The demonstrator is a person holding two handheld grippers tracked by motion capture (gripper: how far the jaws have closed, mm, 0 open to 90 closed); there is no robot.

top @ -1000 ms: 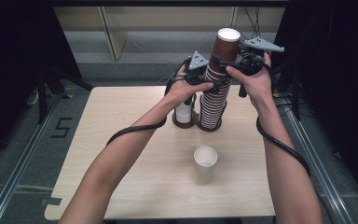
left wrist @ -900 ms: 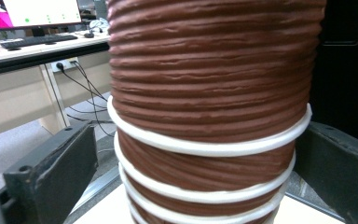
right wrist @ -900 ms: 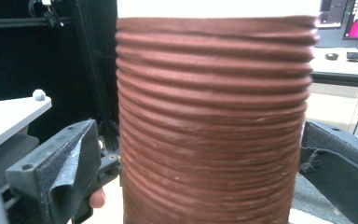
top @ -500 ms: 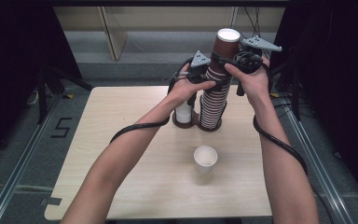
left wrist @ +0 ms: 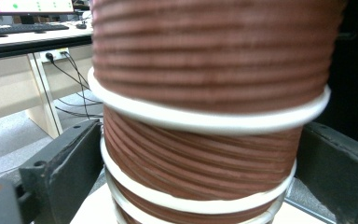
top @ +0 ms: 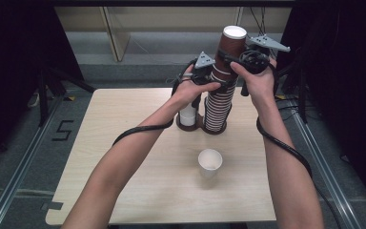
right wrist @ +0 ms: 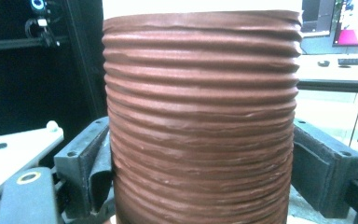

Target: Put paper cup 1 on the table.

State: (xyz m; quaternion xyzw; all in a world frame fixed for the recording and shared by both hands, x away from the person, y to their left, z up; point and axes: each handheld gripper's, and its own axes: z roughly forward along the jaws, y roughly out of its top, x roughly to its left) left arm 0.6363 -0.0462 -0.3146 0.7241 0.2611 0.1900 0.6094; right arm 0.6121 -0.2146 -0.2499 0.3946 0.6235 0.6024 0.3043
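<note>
A single white paper cup (top: 209, 163) is seen standing upright and open-mouthed on the light wooden tabletop (top: 124, 191), right of centre and nearer the front edge than the back. A white cup (top: 187, 116) is seated in a dark holder (top: 190, 125) towards the back edge. Grey flooring (top: 24, 157) marked with a "5" (top: 62, 130) is visible beyond the left edge, crossed by a metal rail (top: 19, 176). A desk with a keyboard (left wrist: 25, 29) and a monitor (left wrist: 28, 6) is glimpsed in the left gripper view.

Tall stack of ribbed brown paper cups (top: 221, 90) stands upright at the table's far edge.
</note>
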